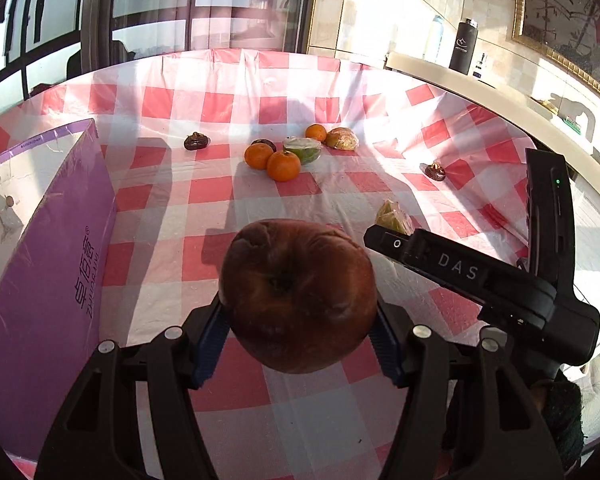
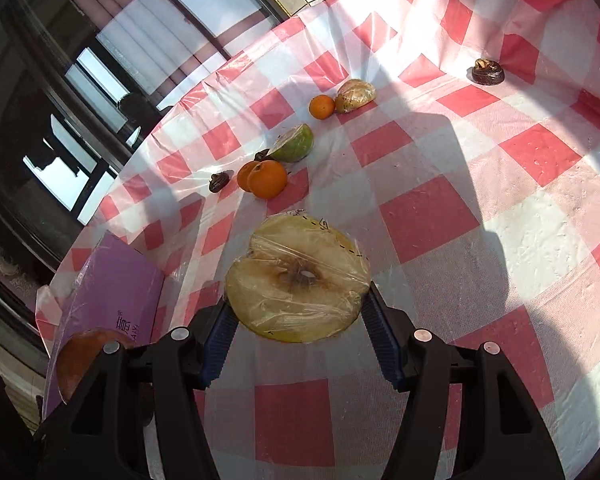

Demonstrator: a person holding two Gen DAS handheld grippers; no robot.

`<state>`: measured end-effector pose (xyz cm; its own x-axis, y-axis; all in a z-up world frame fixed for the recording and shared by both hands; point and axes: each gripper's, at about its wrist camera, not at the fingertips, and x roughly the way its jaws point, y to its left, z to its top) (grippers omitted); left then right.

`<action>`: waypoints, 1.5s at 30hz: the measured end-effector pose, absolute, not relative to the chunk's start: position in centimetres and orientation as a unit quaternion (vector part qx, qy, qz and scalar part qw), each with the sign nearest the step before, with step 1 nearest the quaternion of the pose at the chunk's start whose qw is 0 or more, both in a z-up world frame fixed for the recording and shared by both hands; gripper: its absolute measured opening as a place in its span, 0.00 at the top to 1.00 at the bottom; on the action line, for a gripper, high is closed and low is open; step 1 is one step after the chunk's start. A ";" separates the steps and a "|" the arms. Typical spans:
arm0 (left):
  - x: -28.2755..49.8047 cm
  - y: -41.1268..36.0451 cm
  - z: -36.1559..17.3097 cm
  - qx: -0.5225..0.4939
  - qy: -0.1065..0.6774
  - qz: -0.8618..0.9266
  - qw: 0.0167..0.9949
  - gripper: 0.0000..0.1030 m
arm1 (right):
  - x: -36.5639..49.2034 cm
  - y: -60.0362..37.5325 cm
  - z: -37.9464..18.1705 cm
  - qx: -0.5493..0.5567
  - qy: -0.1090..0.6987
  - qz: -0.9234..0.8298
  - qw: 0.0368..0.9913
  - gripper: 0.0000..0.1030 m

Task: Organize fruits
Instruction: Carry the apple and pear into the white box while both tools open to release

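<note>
A wrinkled brown apple (image 1: 298, 296) hangs above the checked tablecloth (image 1: 220, 192), and my left gripper (image 1: 300, 314) is shut on it, blue pads pressing both sides. My right gripper (image 2: 296, 304) is shut on a cut apple half wrapped in cling film (image 2: 298, 280), cut face up. In the left wrist view the right gripper (image 1: 480, 276) reaches in from the right, the wrapped apple half (image 1: 394, 216) at its tip. The brown apple (image 2: 84, 356) also shows low left in the right wrist view, partly hidden by a finger.
An open purple box (image 1: 48, 260) stands at the left, close beside the left gripper. Mid-table lie three oranges (image 1: 283, 165), a wrapped green fruit half (image 1: 303, 149), a wrapped yellowish fruit (image 1: 342, 139) and dark mangosteens (image 1: 196, 141) (image 1: 435, 171). A black bottle (image 1: 464, 46) stands on the ledge behind.
</note>
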<state>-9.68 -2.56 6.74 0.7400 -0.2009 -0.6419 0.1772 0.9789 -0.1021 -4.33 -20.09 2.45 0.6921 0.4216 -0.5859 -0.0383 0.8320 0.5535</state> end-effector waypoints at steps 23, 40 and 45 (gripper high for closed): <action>-14.8 10.6 13.4 -0.075 0.230 0.019 0.970 0.39 | -8.7 -6.7 9.7 0.144 0.309 0.250 0.906 0.42; -16.0 23.2 11.4 -0.114 0.283 0.140 0.942 0.39 | -9.2 8.8 13.4 -0.072 0.276 0.321 0.903 0.43; -15.1 24.6 9.9 -0.088 0.337 0.141 0.927 0.39 | -7.2 12.9 10.5 -0.167 0.346 0.313 0.869 0.43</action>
